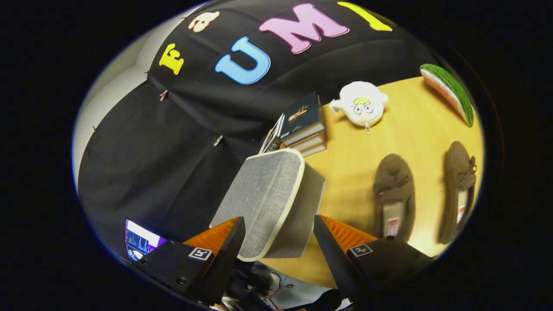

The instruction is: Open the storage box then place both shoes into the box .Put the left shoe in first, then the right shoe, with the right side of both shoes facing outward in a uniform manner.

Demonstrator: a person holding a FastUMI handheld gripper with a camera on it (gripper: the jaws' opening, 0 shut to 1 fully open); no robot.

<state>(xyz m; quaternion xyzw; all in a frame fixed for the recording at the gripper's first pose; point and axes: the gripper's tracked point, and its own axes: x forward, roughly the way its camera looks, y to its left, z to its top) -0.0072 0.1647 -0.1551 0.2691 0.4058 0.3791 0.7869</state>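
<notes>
The grey fabric storage box [302,207] stands on the wooden table [354,147], and its cream-rimmed lid [259,194] lies on it. My gripper [278,220] is open, fingers spread wide to either side of the box's near corner: one over the lid's top face, the other by the box wall. Whether they touch it is unclear. Two brown loafers lie side by side on the table beyond the box. One shoe [393,190] is closer to the box and the other shoe [460,190] lies further off. The whole view is rolled sideways.
A stack of books [302,125] stands behind the box against the black cloth wall. A white plush toy [360,106] and a watermelon-slice toy [451,90] lie at the table's far side. A screen [140,242] glows off the table near my finger.
</notes>
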